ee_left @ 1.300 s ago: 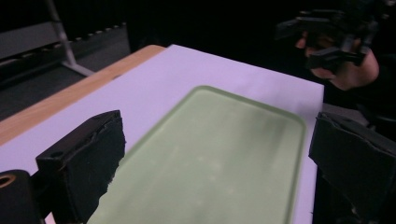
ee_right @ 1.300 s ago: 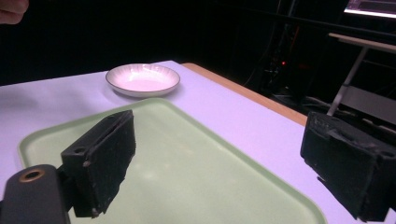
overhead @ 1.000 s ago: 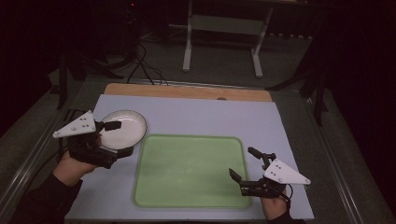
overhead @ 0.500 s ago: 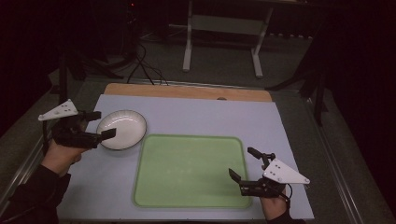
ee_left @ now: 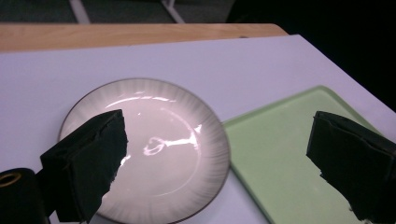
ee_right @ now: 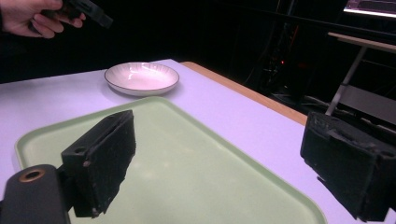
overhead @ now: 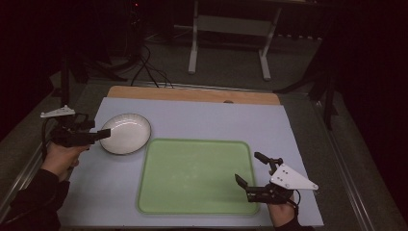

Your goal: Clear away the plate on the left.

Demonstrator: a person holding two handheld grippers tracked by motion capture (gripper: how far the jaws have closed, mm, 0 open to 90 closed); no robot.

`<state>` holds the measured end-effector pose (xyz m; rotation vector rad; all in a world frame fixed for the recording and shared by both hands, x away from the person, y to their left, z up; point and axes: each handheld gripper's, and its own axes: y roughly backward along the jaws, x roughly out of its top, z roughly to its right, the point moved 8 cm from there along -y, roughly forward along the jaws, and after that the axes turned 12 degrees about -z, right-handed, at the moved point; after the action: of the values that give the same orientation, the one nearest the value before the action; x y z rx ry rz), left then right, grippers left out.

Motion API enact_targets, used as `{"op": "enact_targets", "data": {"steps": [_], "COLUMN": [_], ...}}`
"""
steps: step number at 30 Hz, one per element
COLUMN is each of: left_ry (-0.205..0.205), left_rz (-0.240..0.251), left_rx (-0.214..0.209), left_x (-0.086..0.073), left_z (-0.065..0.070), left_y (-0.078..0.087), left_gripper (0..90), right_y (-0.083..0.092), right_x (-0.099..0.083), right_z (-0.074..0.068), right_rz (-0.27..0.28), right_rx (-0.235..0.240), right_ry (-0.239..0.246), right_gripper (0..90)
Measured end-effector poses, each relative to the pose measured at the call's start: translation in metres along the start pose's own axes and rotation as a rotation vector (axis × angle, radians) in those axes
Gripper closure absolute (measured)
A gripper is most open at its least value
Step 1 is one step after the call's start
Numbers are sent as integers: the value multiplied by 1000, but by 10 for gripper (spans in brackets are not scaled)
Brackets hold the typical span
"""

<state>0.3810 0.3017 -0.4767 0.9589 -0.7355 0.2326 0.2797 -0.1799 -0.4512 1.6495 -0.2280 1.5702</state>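
Note:
A white ribbed plate [overhead: 125,133] with a dark rim lies on the pale table, just off the far-left corner of a green tray [overhead: 195,175]. My left gripper [overhead: 98,129] hovers open beside the plate's left rim, clear of it. In the left gripper view the plate [ee_left: 144,149] and a corner of the tray [ee_left: 289,154] lie below my left gripper [ee_left: 219,133]; its jaws stand wide apart, holding nothing. My right gripper [overhead: 248,167] is open over the tray's near-right corner. In the right gripper view my right gripper [ee_right: 219,135] frames the bare tray [ee_right: 187,168], with the plate [ee_right: 141,77] beyond.
A wooden strip [overhead: 192,94] runs along the table's far edge. Beyond it on the dark floor stand metal frame legs [overhead: 195,53] and loose cables [overhead: 144,67]. The person's hand holding the left gripper [ee_right: 88,11] appears at the top left of the right gripper view.
My left gripper has drawn back leftward from over the plate to beside its left rim. The plate, tray and right gripper have stayed put.

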Motion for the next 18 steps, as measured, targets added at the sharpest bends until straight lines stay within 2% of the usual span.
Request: {"op": "enact_targets", "data": {"steps": [2, 3, 4, 6, 8, 10, 12, 13, 18], "left_ry": [59, 73, 90, 110, 119, 161, 192, 204, 279], "left_rz": [-19, -22, -30, -50, -60, -90, -120, -125, -118], "left_rx": [-13, -5, -23, -4, -9, 8, 9, 18, -4], "left_x": [-4, -5, -7, -10, -12, -17, -21, -22, -25], "left_z": [-11, -15, -18, -25, -28, -37, -44, -47, -59], "left_y": [-4, -5, -7, -10, -12, -19, -24, -26, -30], "left_gripper": [51, 51, 51, 51, 51, 61, 67, 67, 114], "right_y": [0, 0, 0, 0, 0, -1, -1, -1, -2], "right_x": [0, 0, 0, 0, 0, -1, -1, -1, -1], "right_z": [0, 0, 0, 0, 0, -1, -2, -2, -4], "right_rz": [0, -2, -1, -1, -1, -5, -6, -7, -12], "right_rx": [0, 0, -1, 0, 1, 2, 3, 4, 6], "right_ry": [3, 3, 4, 1, 2, 2, 5, 10, 16], "right_gripper": [101, 101, 102, 102, 101, 101, 102, 101, 102]}}
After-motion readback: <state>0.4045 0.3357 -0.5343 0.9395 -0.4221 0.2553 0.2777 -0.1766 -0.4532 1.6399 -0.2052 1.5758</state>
